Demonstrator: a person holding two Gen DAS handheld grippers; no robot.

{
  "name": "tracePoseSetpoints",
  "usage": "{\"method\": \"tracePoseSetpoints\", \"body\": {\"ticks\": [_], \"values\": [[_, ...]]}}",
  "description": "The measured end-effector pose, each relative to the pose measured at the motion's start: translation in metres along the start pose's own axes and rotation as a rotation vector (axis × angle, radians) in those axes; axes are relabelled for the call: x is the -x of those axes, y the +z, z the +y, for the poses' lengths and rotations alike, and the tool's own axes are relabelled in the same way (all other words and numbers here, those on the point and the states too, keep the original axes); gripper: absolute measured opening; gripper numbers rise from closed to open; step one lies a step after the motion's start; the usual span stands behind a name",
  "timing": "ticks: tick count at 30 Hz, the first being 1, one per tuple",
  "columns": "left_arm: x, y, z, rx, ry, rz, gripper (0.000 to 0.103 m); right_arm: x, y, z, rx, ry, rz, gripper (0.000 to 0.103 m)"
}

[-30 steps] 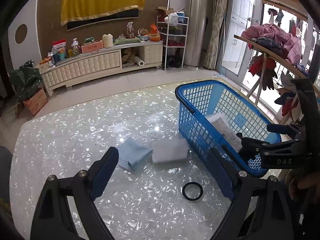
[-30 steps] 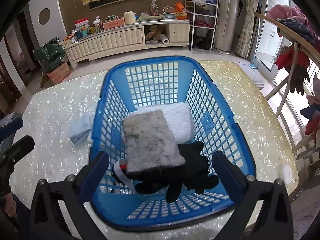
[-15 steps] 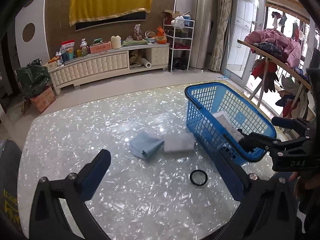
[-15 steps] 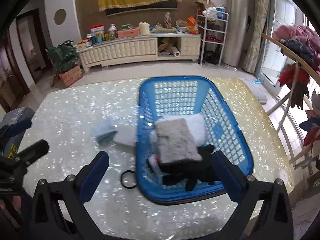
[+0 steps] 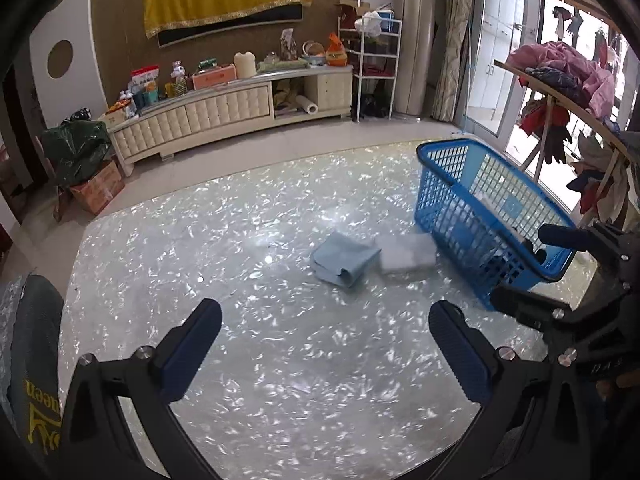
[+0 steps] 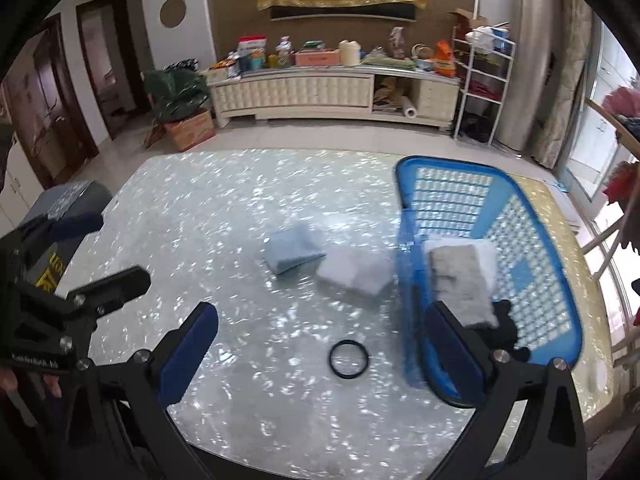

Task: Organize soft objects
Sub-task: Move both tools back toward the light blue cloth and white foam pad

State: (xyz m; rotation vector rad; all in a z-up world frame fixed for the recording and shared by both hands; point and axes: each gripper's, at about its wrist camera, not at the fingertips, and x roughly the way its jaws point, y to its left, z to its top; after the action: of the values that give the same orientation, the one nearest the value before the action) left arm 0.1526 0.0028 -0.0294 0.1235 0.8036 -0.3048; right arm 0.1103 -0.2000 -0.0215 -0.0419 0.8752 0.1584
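Both grippers hover over the worktop with jaws spread wide and empty — left gripper, right gripper. In the right wrist view, the blue cloth lies at 12 o'clock from your jaws, touching the white pad at 1 o'clock, just beside the blue basket. Both pieces look light and limp — take the cloth at its folded edge, the pad across its thickness.

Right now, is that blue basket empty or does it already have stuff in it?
Not empty. The blue basket already holds a grey pad lying over something white, with a black item beside it.
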Motion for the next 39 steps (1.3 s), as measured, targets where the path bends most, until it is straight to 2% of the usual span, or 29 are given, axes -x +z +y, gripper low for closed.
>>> {"method": "tracePoseSetpoints", "body": {"ticks": [5,7,10,17,24,33,36,39], "values": [[-0.021,0.002,0.01,-0.068,-0.033,0.067,0.103,-0.017,-0.005,0.013,0.005,0.018,0.022,0.103],[-0.031,0.003,0.013,-0.104,-0.101,0.105,0.103,-0.022,-0.007,0.018,0.006,0.037,0.019,0.103],[-0.044,0.004,0.013,-0.16,-0.084,0.126,0.103,-0.033,-0.01,0.025,0.021,0.042,0.047,0.103],[-0.071,0.01,0.019,-0.199,-0.099,0.176,0.103,-0.059,-0.023,0.025,0.005,0.038,0.113,0.103],[-0.105,0.022,0.021,-0.227,-0.178,0.225,0.103,-0.082,-0.033,0.025,0.008,0.005,0.161,0.102],[-0.146,0.027,0.011,-0.289,-0.247,0.258,0.103,-0.102,-0.043,0.025,0.007,-0.017,0.204,0.088],[-0.156,0.031,0.009,-0.293,-0.27,0.257,0.103,-0.107,-0.047,0.022,-0.001,-0.016,0.215,0.08],[-0.164,0.033,0.003,-0.311,-0.285,0.26,0.103,-0.111,-0.049,0.02,-0.008,-0.018,0.22,0.078]]}}
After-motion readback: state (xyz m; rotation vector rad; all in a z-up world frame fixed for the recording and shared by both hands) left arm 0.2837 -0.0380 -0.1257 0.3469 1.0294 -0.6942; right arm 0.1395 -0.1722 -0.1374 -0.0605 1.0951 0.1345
